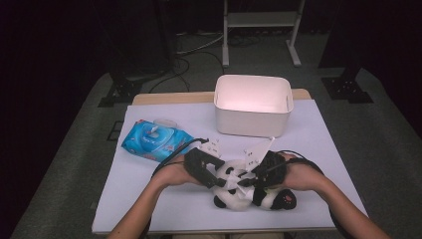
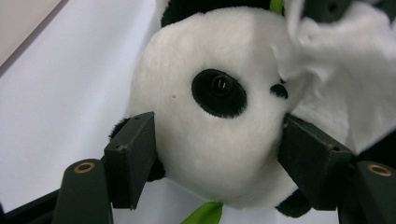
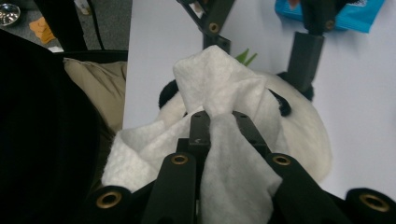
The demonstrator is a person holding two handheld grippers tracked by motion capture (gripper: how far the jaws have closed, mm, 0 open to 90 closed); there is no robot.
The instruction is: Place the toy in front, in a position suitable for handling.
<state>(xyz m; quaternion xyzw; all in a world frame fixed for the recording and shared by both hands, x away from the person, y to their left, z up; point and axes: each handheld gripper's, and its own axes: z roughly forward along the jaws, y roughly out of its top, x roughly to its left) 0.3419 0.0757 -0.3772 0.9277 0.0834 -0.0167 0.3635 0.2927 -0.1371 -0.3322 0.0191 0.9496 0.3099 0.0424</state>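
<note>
A black-and-white panda plush (image 1: 234, 201) lies on the white table (image 1: 149, 199) near its front edge. My left gripper (image 1: 221, 181) comes in from the left, and its two pads press on either side of the panda's head (image 2: 196, 135), just below one black eye. My right gripper (image 1: 247, 181) comes from the right and is shut on a crumpled white wipe (image 3: 219, 84), which lies against the panda's face. That same wipe (image 2: 336, 70) hangs at the upper right in the left gripper view. In the right gripper view the left gripper's jaws reach down onto the head from the top.
An open white bin (image 1: 253, 117) stands at the back of the table, right of centre. A blue pack of wet wipes (image 1: 154, 139) lies at the left, behind my left hand. Bare table stretches left and right of the panda.
</note>
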